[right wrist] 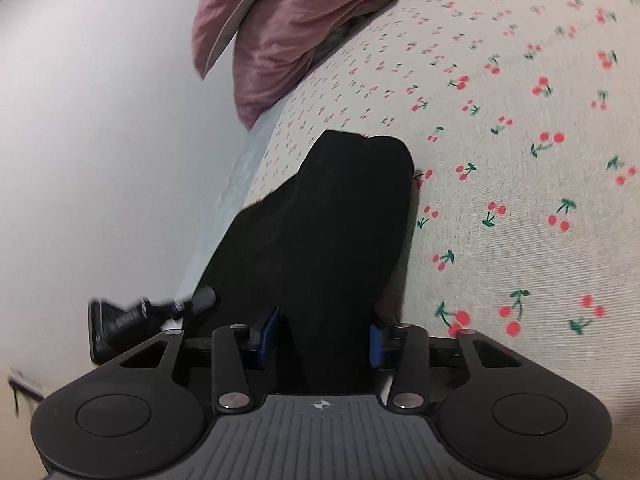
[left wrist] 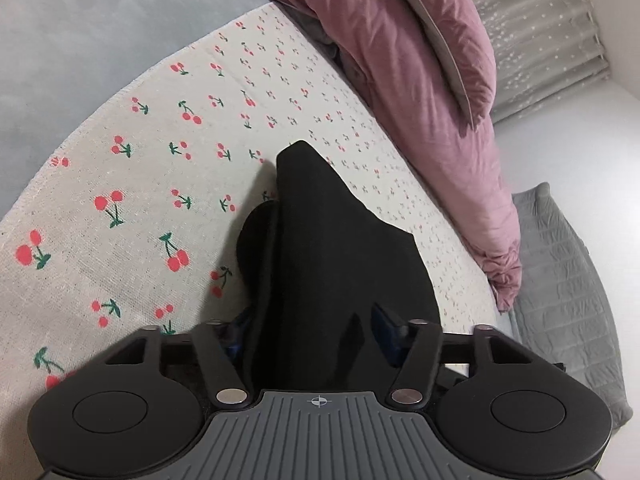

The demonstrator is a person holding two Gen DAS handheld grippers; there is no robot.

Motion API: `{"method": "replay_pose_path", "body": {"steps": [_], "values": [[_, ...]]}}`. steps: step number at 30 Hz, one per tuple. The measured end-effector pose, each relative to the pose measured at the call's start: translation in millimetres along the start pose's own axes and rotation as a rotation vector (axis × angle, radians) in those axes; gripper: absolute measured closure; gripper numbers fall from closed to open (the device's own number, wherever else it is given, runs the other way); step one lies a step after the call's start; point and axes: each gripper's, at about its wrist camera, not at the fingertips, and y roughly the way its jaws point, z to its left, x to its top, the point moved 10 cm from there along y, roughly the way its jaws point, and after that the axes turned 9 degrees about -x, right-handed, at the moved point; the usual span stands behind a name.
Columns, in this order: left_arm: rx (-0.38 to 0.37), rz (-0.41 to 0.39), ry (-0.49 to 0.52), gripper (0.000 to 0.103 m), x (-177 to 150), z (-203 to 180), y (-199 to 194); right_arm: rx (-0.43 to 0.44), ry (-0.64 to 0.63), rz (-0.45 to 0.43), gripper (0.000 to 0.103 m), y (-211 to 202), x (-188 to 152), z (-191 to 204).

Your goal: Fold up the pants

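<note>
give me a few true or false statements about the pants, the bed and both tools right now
1. The black pants hang between the fingers of the left tool. True.
2. The right tool is open and holds nothing. False: black pants fabric sits between its blue fingers, so it is shut on the pants.
3. The bed sheet is printed with red cherries. True.
4. The duvet bunched at the far side of the bed is green. False: it is dusty pink.
5. The pants lie spread flat on the sheet. False: both tools hold them up, and they drape down toward the sheet.
</note>
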Motion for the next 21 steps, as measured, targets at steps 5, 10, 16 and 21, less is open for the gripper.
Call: {"method": "replay_pose_path", "body": {"steps": [5, 10, 16, 21], "values": [[0.018, -0.045, -0.046, 0.075, -2.5, 0.6, -2.3, -0.038, 0.009, -0.052, 0.087, 1.4, -0.3, 1.3], [0.000, -0.099, -0.014, 0.084, -7.1, -31.8, -0.9, -0.003, 0.005, -0.112, 0.092, -28.3, 1.8, 4.4], [-0.029, -0.030, 0.080, 0.084, -26.3, -97.5, 55.5, -0.043, 0.016, -0.168, 0.092, -88.9, 14.4, -29.9], [-0.076, 0.031, 0.099, 0.085, -44.5, -138.7, 122.3, -0.101, 0.082, -0.242, 0.092, -158.5, 35.7, -84.1]]}}
